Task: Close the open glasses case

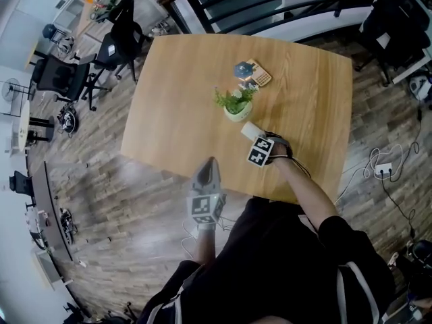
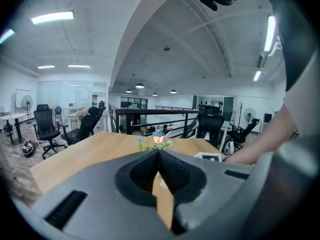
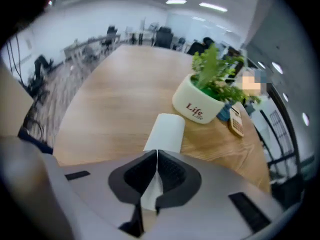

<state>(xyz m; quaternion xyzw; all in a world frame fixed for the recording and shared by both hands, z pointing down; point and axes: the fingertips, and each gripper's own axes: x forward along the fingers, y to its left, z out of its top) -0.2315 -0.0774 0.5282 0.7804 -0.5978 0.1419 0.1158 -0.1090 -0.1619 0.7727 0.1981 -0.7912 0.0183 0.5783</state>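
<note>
The white glasses case (image 1: 249, 129) lies on the wooden table (image 1: 182, 100) just in front of the plant pot. In the right gripper view the glasses case (image 3: 167, 129) is a smooth rounded white shape with its lid down. My right gripper (image 1: 255, 139) points steeply down at the case's near end. Its jaws (image 3: 157, 153) are shut tip to tip over the case, and nothing is pinched between them. My left gripper (image 1: 208, 162) hovers at the table's front edge, well left of the case. In its own view the left gripper (image 2: 159, 151) is shut and empty.
A white pot with a green plant (image 1: 237, 109) stands right behind the case, marked "Life" on the pot (image 3: 197, 106). Farther back lie a tan calculator (image 1: 260, 75) and a small blue lantern figure (image 1: 242, 69). Office chairs (image 1: 61, 79) stand to the left of the table.
</note>
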